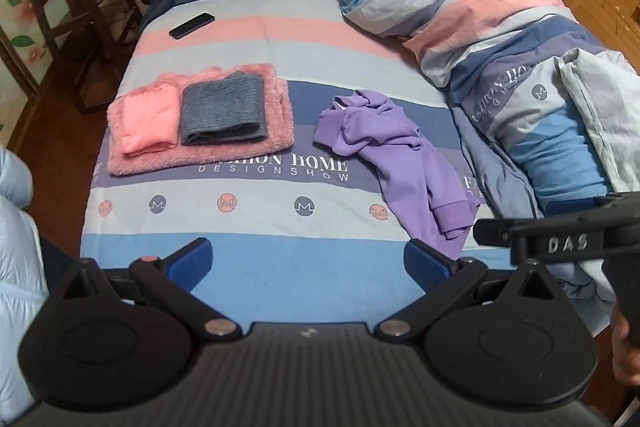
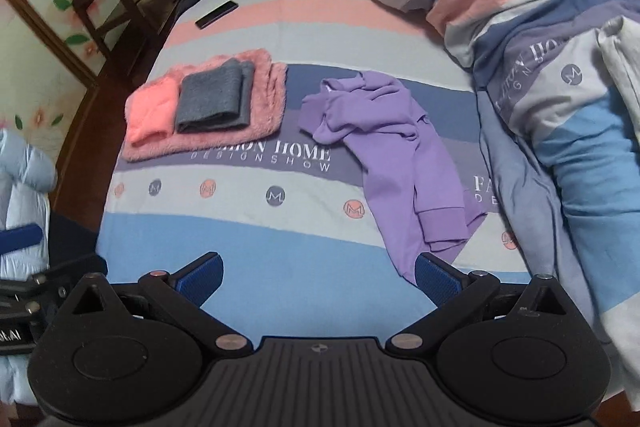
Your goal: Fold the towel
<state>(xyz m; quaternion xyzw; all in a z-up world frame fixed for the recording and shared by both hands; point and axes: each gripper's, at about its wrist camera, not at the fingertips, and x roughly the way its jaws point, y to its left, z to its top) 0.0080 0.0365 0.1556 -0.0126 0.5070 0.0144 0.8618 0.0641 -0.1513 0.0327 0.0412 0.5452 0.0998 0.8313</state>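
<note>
Left wrist view: both my claws, left claw [image 1: 308, 263] and right claw [image 2: 319, 275], hang released over the bed's [image 1: 280, 275] near edge, so next I'd grab the crumpled purple cloth [image 1: 400, 163].

Dim, even indoor light — soft focus, fisheye-bent edges.

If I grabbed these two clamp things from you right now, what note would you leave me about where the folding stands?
Left gripper: open, empty, held above the near blue stripe of the bed.
Right gripper: open, empty, beside the left one, with the purple top's hem close to its right finger.
Done, by the look of it: a grey towel and a small pink cloth lie folded side by side on a fluffy pink towel, left of centre.
Left: the purple top lies crumpled and unfolded, right of centre. Likely next: spread it flat, then fold.
A phone lies further back on the bed, clear of the work.
</note>
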